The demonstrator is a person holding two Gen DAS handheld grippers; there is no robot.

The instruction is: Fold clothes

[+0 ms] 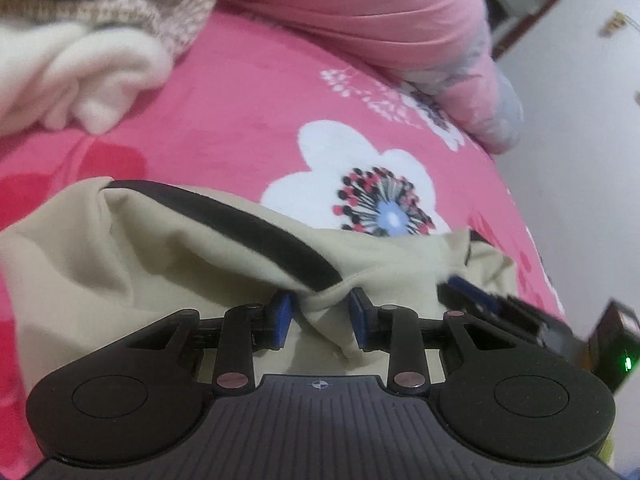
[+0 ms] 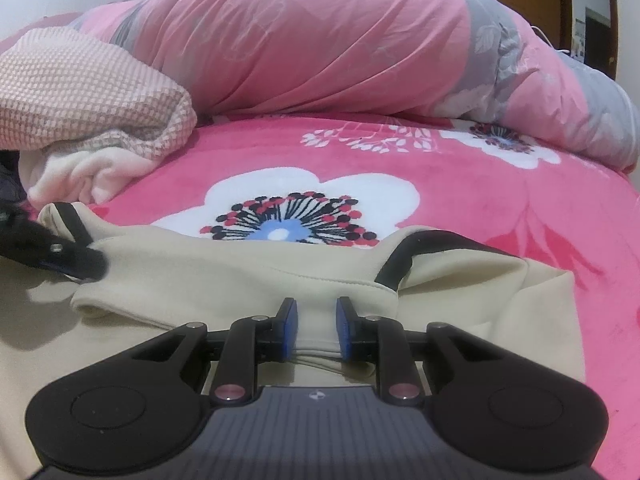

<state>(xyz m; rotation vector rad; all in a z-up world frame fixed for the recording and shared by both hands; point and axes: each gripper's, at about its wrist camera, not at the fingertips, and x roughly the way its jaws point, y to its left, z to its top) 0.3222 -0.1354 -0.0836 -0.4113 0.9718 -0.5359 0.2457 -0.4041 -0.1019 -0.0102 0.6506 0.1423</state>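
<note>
No readable text, labels, brand names or numbers in either view.

Only mark: a small crosshair-in-circle symbol [image 1: 319,385] printed at the near centre of the ribbed grey plastic gripper body in the left wrist view; the same kind of symbol [image 2: 317,394] sits on the ribbed grey plastic body in the right wrist view, blurred. No letters beside either.

Far right in the left wrist view, small dark shapes on the white wall, too blurred to tell whether they are writing.
</note>
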